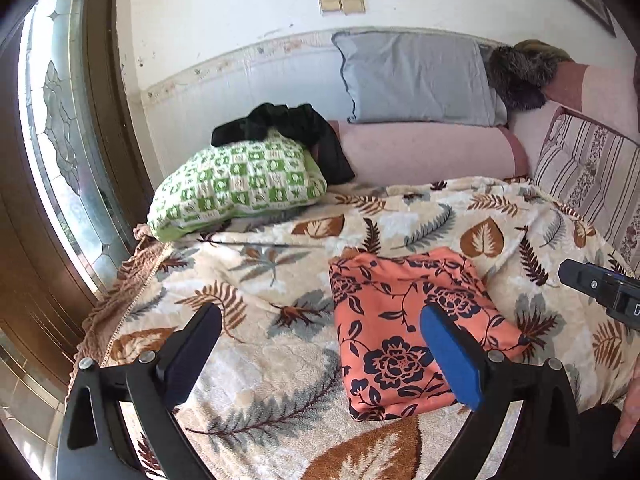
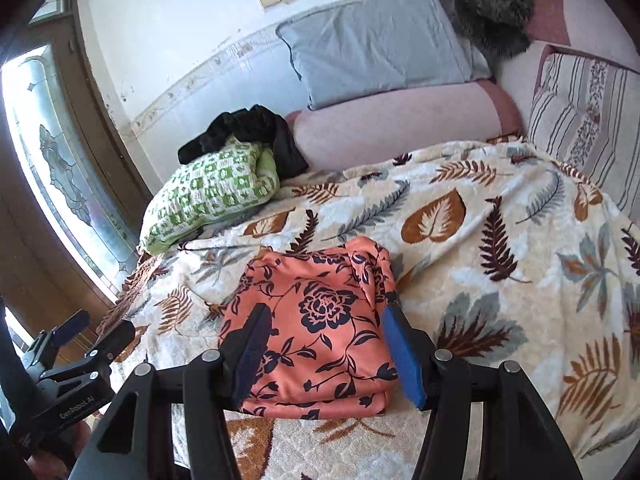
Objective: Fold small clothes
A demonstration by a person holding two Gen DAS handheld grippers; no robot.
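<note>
A folded orange garment with dark flowers [image 1: 396, 328] lies flat on the leaf-patterned blanket [image 1: 280, 356]; it also shows in the right wrist view [image 2: 316, 332]. My left gripper [image 1: 320, 320] is open and empty, above the blanket, its right finger over the garment's edge. My right gripper [image 2: 324, 328] is open and empty, its fingers spread above the folded garment, not gripping it. The left gripper shows at the left edge of the right wrist view [image 2: 96, 332], and the right gripper at the right edge of the left wrist view [image 1: 600, 284].
A green-and-white checked garment [image 1: 240, 184] with a black garment [image 1: 288, 128] on it lies at the far left of the bed. A grey pillow [image 1: 412, 76], a pink bolster [image 1: 428, 148] and a striped cushion [image 1: 588, 168] line the back. A glass door [image 1: 60, 120] is left.
</note>
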